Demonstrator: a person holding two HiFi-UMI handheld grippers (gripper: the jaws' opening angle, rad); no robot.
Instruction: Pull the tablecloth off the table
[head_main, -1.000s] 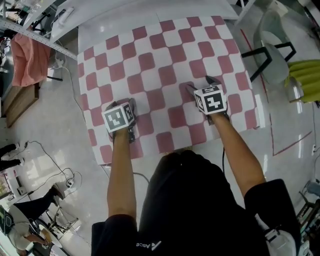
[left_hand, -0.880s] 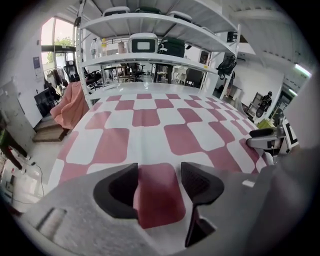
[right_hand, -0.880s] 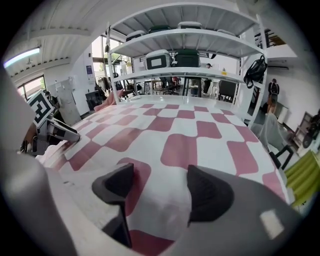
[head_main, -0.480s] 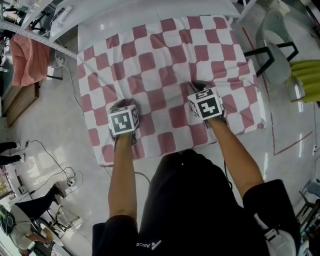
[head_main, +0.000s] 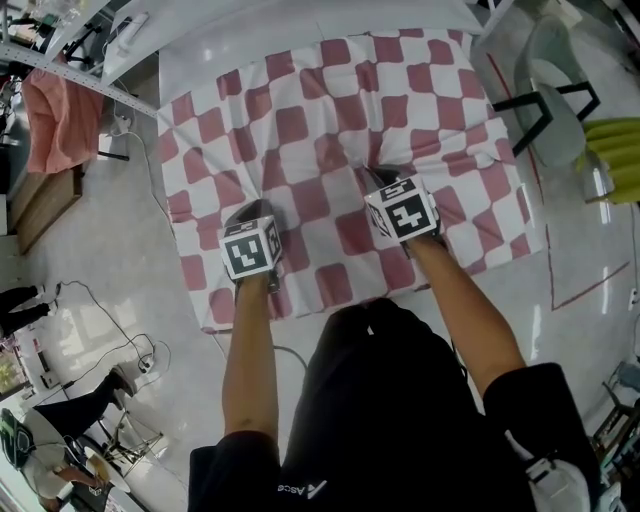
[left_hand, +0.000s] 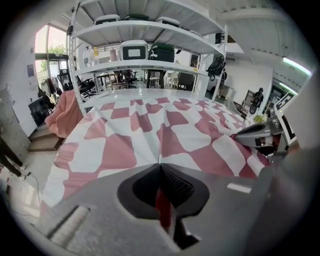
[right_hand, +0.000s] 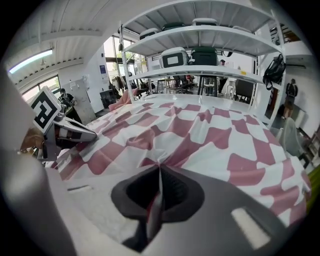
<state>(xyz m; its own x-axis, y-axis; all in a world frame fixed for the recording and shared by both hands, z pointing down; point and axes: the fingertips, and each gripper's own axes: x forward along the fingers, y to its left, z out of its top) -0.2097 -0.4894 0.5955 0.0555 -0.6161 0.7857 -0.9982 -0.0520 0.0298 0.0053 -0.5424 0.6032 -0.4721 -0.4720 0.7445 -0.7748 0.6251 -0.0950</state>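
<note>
at the far left a salmon-pink cloth hangs beside a metal rail. next to it the white rectangular table carries the pink-and-white checked fabric tablecloth. the tablecloth covers most of the top, leaves a bare strip along the far edge, and hangs over the near and right edges.

the left gripper sits on the near left part of the tablecloth. its jaws are clenched together on a small pinch of the fabric, and a ridge runs from the pinch away across the table. the right gripper sits on the near right part, well apart from the left one. its jaws are likewise pressed together on a pinched fold, with creases fanning out from it.

to the right of the table stands a grey chair with black legs. at the right edge of the head view lie yellow-green shapes that i cannot identify. in both gripper views a white metal shelving unit holding cases stands behind the table.
</note>
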